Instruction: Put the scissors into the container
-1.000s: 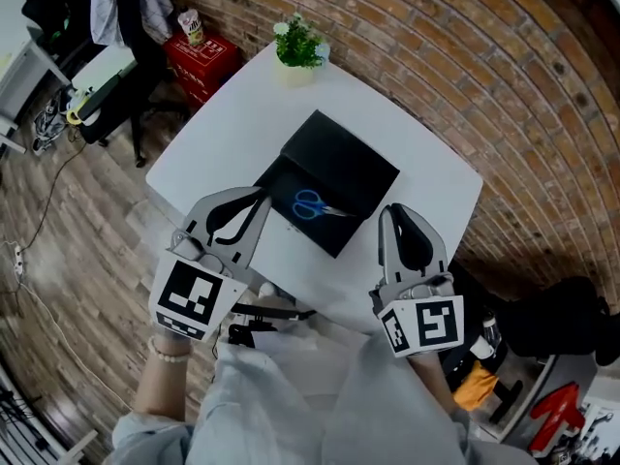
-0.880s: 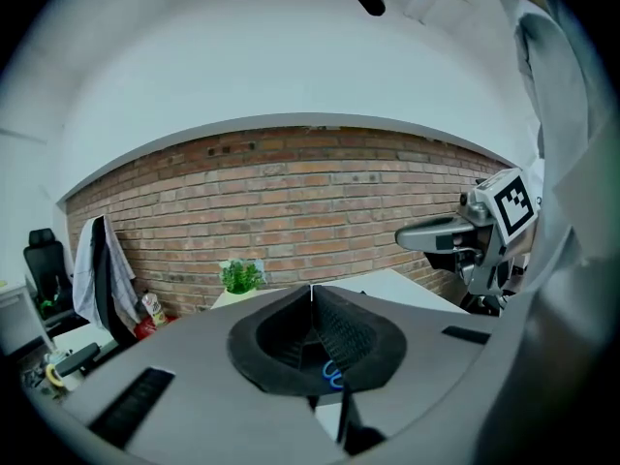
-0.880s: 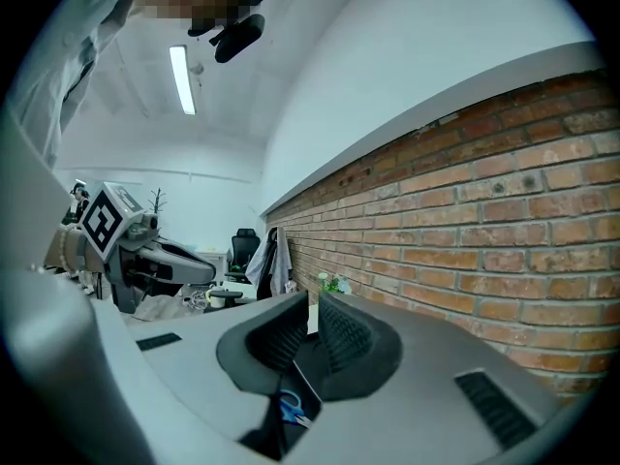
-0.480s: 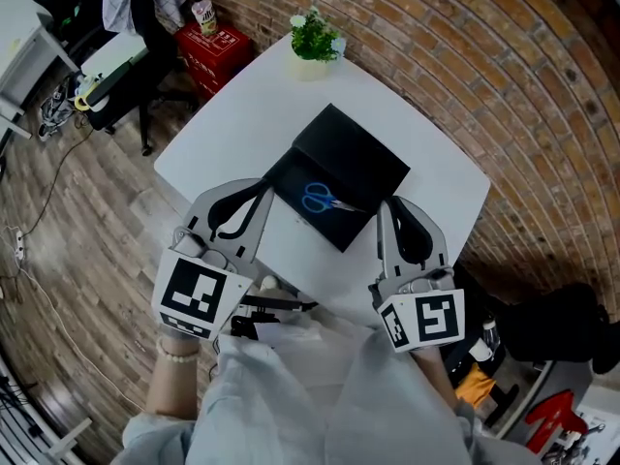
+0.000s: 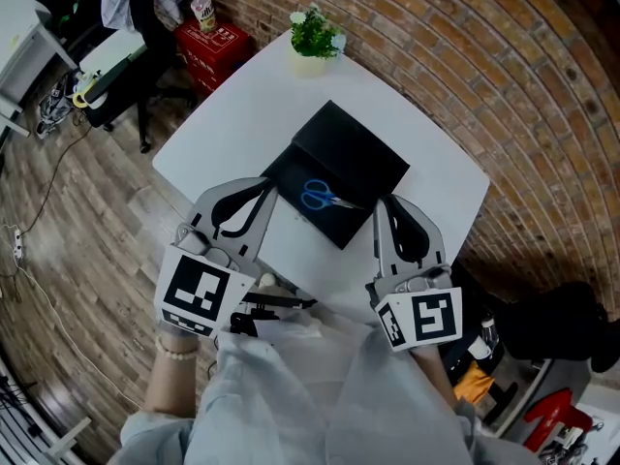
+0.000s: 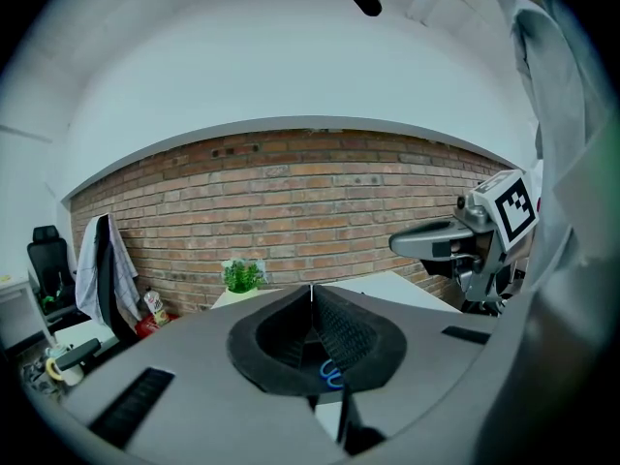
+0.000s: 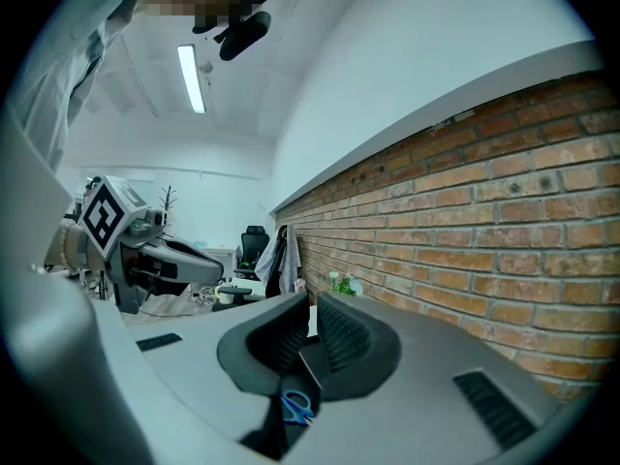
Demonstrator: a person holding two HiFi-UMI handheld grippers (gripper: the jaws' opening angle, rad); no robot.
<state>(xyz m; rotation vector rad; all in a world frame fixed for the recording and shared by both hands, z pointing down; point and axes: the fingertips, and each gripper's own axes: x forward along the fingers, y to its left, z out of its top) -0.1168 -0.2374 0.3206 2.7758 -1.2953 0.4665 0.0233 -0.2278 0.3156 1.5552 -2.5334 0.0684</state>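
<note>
the left tongs (image 5: 265, 186) hung over the near edge of the white desk (image 5: 242, 124), their tips pressed together on nothing, pointing at the black container (image 5: 356, 159) just ahead. the blue-handled scissors (image 5: 320, 198) lay flat inside that container, in its near part, blades toward the right, touched by neither tool. the job therefore looked done, which would explain why both tools were empty and held back from the box rather than over it. the right tongs (image 5: 387, 205) hovered just beside the container's near right corner, likewise closed on nothing. a small potted plant (image 5: 312, 39) stood at the desk's far corner, well apart from all this.
</note>
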